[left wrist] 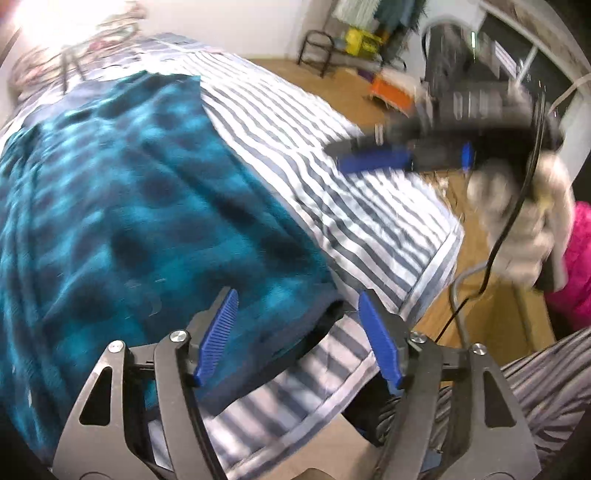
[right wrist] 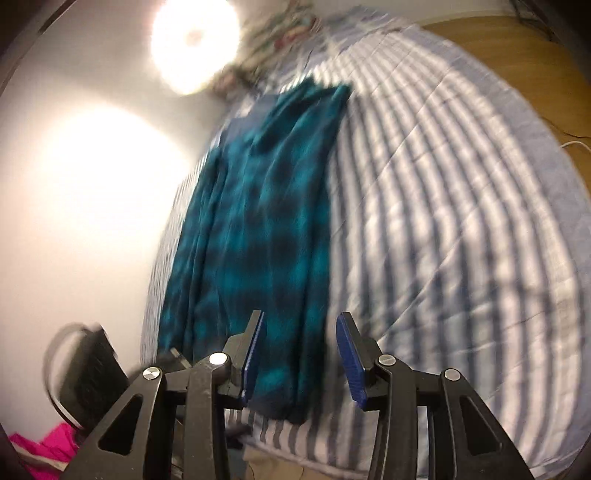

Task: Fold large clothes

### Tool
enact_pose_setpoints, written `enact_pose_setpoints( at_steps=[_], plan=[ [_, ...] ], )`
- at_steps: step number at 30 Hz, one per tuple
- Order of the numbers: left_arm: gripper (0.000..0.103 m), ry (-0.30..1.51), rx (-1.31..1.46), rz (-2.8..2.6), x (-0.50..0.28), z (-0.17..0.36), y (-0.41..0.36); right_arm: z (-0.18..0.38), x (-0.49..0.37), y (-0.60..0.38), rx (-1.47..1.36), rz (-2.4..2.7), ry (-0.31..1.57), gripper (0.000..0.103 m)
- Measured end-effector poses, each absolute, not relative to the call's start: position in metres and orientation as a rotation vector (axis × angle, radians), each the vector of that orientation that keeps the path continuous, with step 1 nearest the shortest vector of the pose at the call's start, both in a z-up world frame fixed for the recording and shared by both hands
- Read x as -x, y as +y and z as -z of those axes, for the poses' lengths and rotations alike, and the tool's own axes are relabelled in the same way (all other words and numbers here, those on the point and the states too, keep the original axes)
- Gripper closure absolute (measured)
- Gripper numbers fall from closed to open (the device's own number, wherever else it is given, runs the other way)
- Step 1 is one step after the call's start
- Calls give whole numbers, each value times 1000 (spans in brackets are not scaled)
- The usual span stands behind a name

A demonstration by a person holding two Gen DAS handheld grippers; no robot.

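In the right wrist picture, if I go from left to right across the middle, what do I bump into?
White wall → teal checked cloth → striped bedspread → wooden floor at the far right edge.

Both views are smeared by motion blur. The teal plaid garment (left wrist: 122, 206) runs off the left edge of the left wrist picture, and its weave and seams are too soft to read. Its near hem is partly hidden behind the left gripper (left wrist: 299, 332). The right gripper (left wrist: 373, 157), seen from the left wrist, is a dark streak; whether its fingers are parted cannot be told there. At the head end of the striped bed cover (right wrist: 461, 229), a patterned heap (right wrist: 280, 33) is too blurred to identify. Glare whitens the wall (right wrist: 74, 221).
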State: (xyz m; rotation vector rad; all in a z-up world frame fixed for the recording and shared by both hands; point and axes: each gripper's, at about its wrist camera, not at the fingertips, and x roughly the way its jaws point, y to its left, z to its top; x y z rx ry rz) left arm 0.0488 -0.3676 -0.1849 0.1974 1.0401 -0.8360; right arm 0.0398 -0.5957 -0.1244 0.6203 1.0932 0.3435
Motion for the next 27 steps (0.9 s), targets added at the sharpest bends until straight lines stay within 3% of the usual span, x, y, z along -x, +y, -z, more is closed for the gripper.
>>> enact_pose_setpoints(
  at_steps=[13,14,19,27],
  plan=[
    [35,1054,-361,708,-61,224,-411,111,-83,-634,-560,-246,1033,58],
    [38,1046,-367,702,-62,224,-413,111,-86,-634,-562,-244,1031,58],
    [78,1028,-354,695,-72,224,-409,115,-104,-635,-570,-241,1029,58],
    [86,997,-243,704,-74,199,-388,124,-136,-620,-539,-234,1048,56]
  ],
)
